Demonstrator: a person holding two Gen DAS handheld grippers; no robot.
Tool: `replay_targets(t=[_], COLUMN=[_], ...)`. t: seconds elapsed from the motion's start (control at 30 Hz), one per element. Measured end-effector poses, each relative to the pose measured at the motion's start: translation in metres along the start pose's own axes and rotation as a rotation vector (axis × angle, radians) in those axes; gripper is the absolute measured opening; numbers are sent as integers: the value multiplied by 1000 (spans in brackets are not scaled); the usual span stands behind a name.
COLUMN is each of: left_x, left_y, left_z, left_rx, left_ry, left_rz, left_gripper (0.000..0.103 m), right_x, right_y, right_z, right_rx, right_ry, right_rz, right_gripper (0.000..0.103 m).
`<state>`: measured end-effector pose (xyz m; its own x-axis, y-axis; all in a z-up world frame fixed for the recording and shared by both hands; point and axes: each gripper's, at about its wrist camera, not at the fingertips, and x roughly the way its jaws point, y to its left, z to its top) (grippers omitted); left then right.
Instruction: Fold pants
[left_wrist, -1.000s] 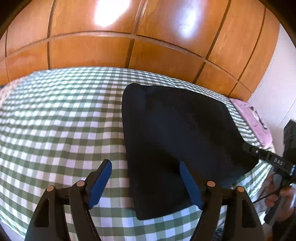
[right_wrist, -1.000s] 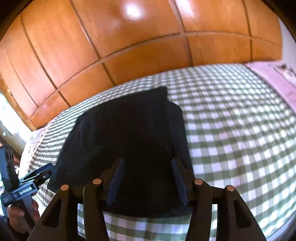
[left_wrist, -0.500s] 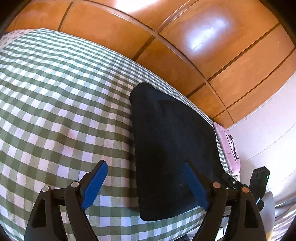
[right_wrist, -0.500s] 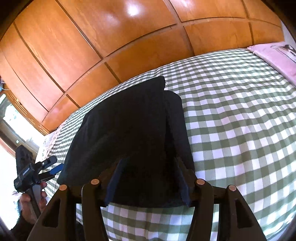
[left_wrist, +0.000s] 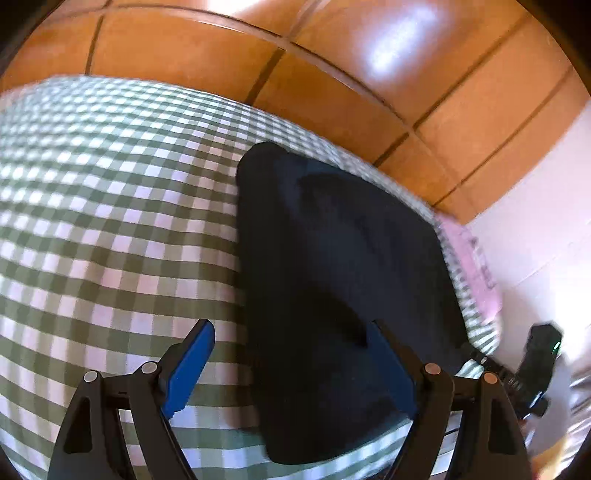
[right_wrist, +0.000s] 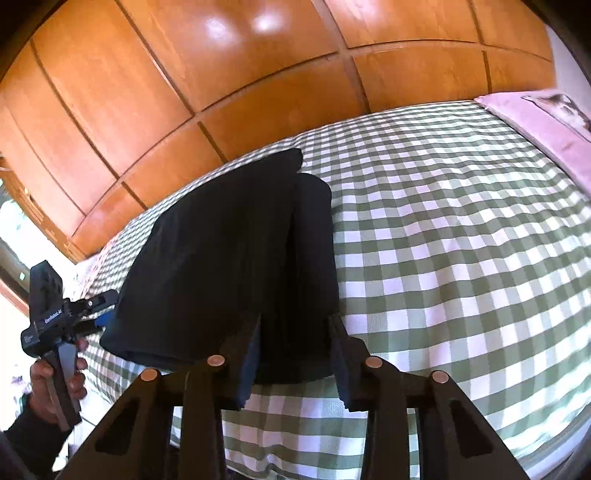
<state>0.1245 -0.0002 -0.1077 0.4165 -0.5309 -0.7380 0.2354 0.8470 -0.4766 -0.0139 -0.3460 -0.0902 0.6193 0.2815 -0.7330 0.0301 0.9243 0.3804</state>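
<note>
Black folded pants (left_wrist: 332, 258) lie on a green-and-white checked bedspread (left_wrist: 110, 221). My left gripper (left_wrist: 291, 354) has blue pads and hovers over the pants' left near edge. Its jaws are opening and stand wide, one finger over the bedspread and one over the cloth. In the right wrist view the pants (right_wrist: 229, 251) run away from me. My right gripper (right_wrist: 295, 350) is at their near right end. Its jaws are closing with the black cloth between them, and no pinch is visible. A hand holds the left gripper (right_wrist: 105, 308) at the pants' left corner.
Glossy wooden panels (right_wrist: 221, 74) rise behind the bed. A pink pillow (right_wrist: 535, 122) lies at the bed's right end. The bed's near edge (right_wrist: 369, 454) drops off just below my right gripper. A white wall (left_wrist: 535, 184) stands right of the bed.
My right gripper's jaws have narrowed around the pants' near end. The left gripper has spread slightly wider, rolled and shifted along the pants' left edge.
</note>
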Motion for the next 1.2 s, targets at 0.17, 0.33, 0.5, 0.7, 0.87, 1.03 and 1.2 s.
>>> replay_targets(t=[0.17,0.33,0.5,0.7,0.87,1.03,1.2], left_x=[10,-2,20,49,47,22,3], left_y=[3,11,26,27,18,14,11], left_z=[-5,10,25,30,35,47,92], left_rx=[-33,-45,-135,-141,-75,-34,47], left_ry=[18,-24,34,132,114,49,-31], left_rz=[-33,-66,-130,-217,-278,-299,-265], left_gripper=[92,86,83,78,47,41,41], right_x=[16,4,14,79,75,65,73], right_y=[-35,-32,-36,-43,-38,-13,16], right_z=[-7,12,46,57,53,68,104], right_rx=[124,105,118,156,148,80,19], right_ry=[42,49,17,189,171,152,106], right_rz=[45,114,184,306,333,307,339], right_gripper=[62,65,72,65,47,40,40])
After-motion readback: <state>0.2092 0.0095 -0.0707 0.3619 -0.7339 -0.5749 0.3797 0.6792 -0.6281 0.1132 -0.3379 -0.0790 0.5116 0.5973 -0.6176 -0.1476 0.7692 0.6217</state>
